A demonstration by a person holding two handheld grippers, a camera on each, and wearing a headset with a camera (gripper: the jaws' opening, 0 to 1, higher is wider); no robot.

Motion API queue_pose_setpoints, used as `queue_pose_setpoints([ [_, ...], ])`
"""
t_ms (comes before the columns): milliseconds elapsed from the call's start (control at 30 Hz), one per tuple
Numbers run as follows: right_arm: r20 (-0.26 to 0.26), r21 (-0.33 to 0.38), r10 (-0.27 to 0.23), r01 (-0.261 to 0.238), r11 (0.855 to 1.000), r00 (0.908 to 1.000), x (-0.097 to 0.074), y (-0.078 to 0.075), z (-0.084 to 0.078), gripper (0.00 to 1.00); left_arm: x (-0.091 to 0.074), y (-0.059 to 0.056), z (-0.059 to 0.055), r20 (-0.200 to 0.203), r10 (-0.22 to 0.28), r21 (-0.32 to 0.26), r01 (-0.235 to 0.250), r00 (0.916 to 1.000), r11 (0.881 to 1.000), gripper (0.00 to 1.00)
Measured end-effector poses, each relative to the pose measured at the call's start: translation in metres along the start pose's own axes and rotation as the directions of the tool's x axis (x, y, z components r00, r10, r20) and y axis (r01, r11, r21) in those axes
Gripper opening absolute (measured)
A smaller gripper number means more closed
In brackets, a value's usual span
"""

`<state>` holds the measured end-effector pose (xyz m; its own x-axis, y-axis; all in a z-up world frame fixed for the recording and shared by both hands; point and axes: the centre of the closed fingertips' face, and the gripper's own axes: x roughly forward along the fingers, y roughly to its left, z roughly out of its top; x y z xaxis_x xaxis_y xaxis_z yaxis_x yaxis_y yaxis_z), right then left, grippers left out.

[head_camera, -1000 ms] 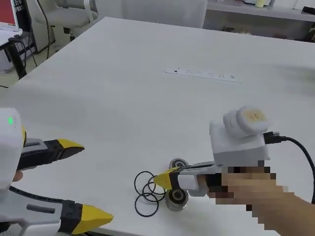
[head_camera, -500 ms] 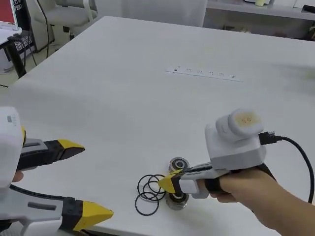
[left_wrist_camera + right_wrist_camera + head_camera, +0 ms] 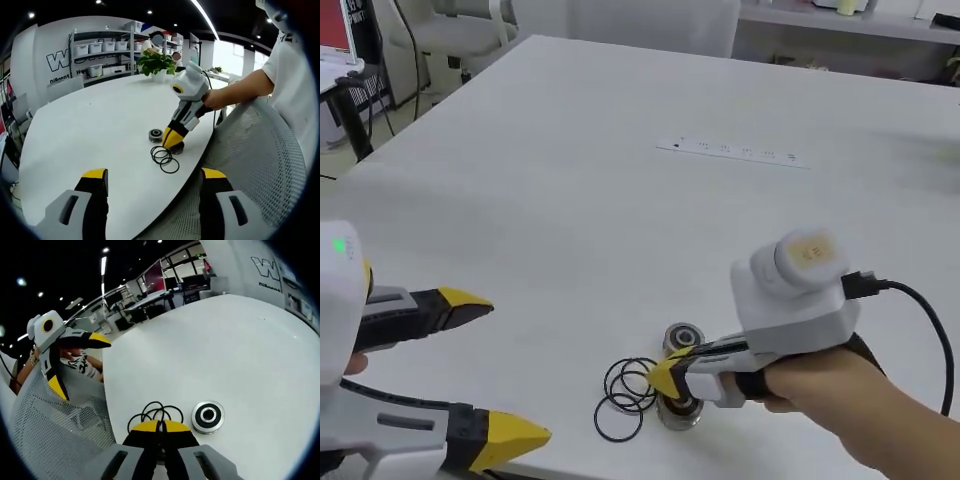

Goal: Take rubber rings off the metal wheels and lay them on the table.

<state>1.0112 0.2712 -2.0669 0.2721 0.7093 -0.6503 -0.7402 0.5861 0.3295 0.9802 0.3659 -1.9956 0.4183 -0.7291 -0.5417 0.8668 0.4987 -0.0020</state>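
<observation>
Nearest the person, the left tongs (image 3: 490, 368) hang over the near edge of the white worktop (image 3: 570, 200), yellow-tipped jaws spread wide and holding nothing. Ahead of them and to their right, a loose cluster of thin black rubber rings (image 3: 630, 385) lies flat on the worktop. The right tongs (image 3: 665, 375) reach in from the right with their jaws closed together, tips just past the rings and directly over a metal wheel (image 3: 678, 410). Whether they pinch a ring cannot be told. A second metal wheel (image 3: 682, 335) lies flat just beyond those tips, apart from the rings. Far beyond both tongs, a white power strip (image 3: 730, 150) lies on the worktop. In the left gripper view, distant shelves (image 3: 100, 50) carry pale storage bins, contents unreadable.
</observation>
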Motion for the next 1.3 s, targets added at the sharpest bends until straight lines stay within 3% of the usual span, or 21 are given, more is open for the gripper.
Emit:
queue_pose_setpoints([
  [367,0.011,-0.012,-0.013,0.013,1.000,0.9999,-0.006,-0.003,0.005,0.01,0.000,0.000,0.000,0.000,-0.002,-0.001,0.002,1.0000,1.000,0.70],
  [667,0.040,-0.064,-0.011,0.013,0.998,0.9991,-0.017,0.001,0.019,0.05,0.001,-0.003,-0.001,-0.004,-0.018,-0.004,0.018,0.9998,1.000,0.71],
  [733,0.067,-0.079,-0.043,0.049,0.996,0.9968,-0.024,-0.006,0.027,0.06,0.001,-0.003,-0.001,-0.002,-0.019,-0.008,0.019,0.9998,1.000,0.71],
  [933,0.135,-0.083,-0.073,0.084,0.993,0.9881,-0.048,-0.008,0.042,0.09,0.003,-0.009,-0.004,-0.016,-0.050,-0.012,0.050,0.9986,0.999,0.74],
  [1067,0.183,-0.072,-0.069,0.084,0.994,0.9807,-0.066,-0.003,0.048,0.14,0.003,-0.010,0.001,0.007,-0.058,-0.027,0.058,0.9983,0.998,0.76],
  [1167,0.211,-0.074,-0.064,0.081,0.994,0.9755,-0.076,0.002,0.050,0.24,0.002,-0.012,0.004,0.027,-0.070,-0.030,0.071,0.9972,0.997,0.77],
  [1300,0.230,-0.101,-0.070,0.096,0.990,0.9707,-0.090,0.006,0.047,0.32,0.000,-0.012,0.012,0.077,-0.074,-0.042,0.077,0.9943,0.996,0.83],
])
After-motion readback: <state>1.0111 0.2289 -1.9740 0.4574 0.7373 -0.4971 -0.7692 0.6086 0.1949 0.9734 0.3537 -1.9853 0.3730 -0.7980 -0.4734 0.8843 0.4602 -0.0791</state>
